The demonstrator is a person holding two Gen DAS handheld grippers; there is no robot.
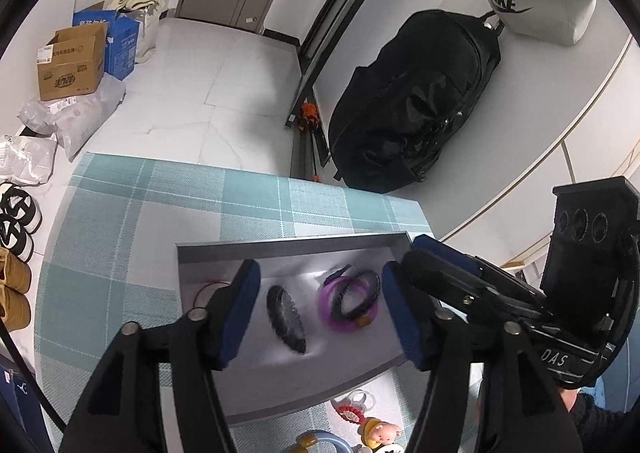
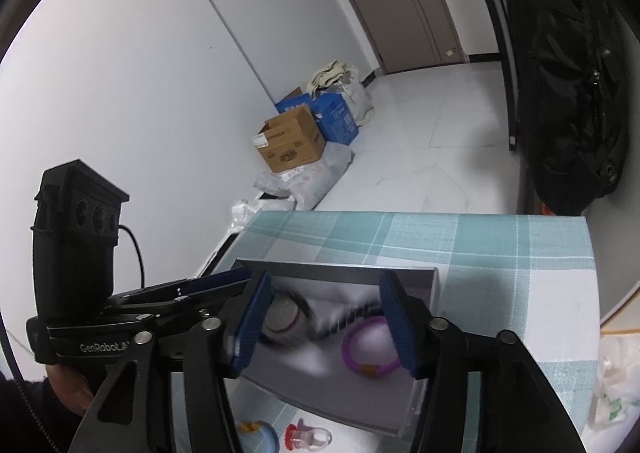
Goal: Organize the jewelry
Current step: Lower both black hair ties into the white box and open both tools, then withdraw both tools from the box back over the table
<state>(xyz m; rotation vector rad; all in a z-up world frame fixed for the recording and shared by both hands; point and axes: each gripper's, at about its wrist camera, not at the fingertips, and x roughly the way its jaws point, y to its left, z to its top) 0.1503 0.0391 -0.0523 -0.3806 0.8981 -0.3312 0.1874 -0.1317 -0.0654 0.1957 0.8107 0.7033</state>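
On the checked table (image 1: 120, 193) sits a grey tray (image 1: 280, 247), rigid and light, best taken by its rim. Both the left gripper (image 1: 320, 309) and right gripper (image 2: 326, 327) hover above it, jaws open and empty. Inside lie a purple bangle (image 1: 332, 317), stiff and smooth, and a dark hair clip (image 1: 286, 317), probably brittle; 2 small, slippery pieces, each best pinched across its middle.

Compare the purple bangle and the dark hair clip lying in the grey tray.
The purple bangle is a closed ring; the dark hair clip is a long, narrow, toothed piece. The bangle is bright translucent purple with an orange band; the clip is glossy black. Dark bands overlap the bangle; the clip lies alone. Both rest flat in the grey tray.
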